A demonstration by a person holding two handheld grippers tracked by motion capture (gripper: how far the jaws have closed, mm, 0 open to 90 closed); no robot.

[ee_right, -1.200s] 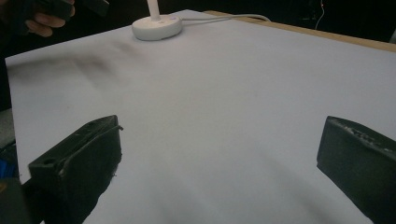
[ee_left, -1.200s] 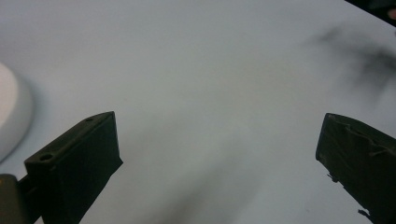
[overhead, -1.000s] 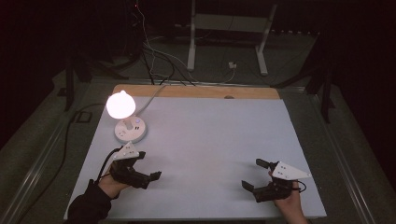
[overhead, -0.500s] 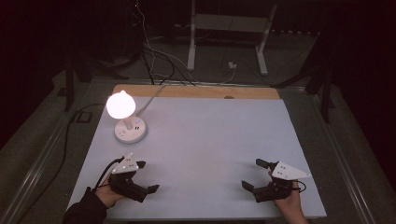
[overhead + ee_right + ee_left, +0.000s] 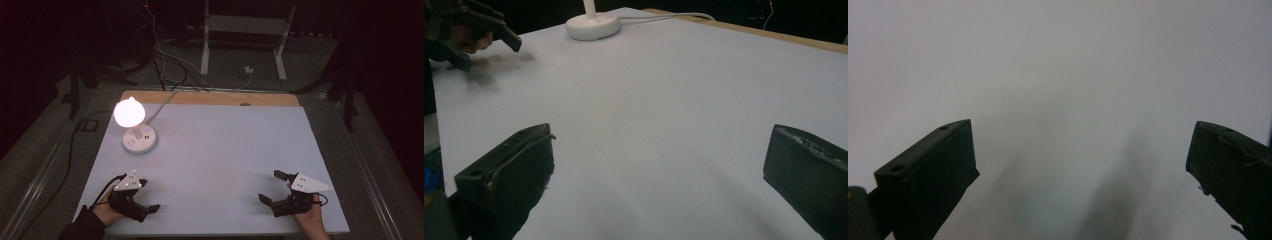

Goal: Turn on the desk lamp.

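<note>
White table [image 5: 220, 150] carries a lit lamp [image 5: 134, 127] just ahead of the left tool [image 5: 142, 210], well apart from the right tool [image 5: 272, 192]; both tools released, jaws spread, gripping nothing.

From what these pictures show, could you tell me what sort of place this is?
Probably a darkened lab or recording workspace: a white-topped table with a lit desk lamp, loose cables and a white metal stand on the floor behind.

White table [image 5: 220, 165], lit lamp [image 5: 135, 127]
</note>
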